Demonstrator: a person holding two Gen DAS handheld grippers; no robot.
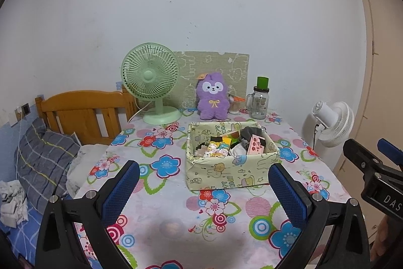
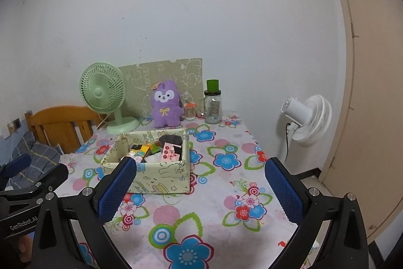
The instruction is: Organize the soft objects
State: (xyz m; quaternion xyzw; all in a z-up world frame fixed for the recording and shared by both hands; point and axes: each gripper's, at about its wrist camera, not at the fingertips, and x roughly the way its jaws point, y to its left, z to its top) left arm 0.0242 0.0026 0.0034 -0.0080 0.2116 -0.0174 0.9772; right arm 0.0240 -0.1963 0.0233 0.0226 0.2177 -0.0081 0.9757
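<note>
Left wrist view: both my grippers, left (image 1: 204, 179) and right (image 2: 200, 175), wide open w/ nothing held, pre-grasp; next reach plush (image 1: 213, 96) or box (image 1: 226, 173).

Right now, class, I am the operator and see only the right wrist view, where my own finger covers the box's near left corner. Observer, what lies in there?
Observer: The left wrist view shows the fabric box whole. A cartoon-printed packet lies in that corner.
Operator: Is the left hand-held gripper open?
Observer: Yes. The left hand-held gripper has its fingers wide apart and grips nothing.
Operator: Anything further off to the left?
Observer: A crumpled white bundle lies on the blue bed, beside the checked pillow. I cannot tell whether it is cloth or paper.
</note>
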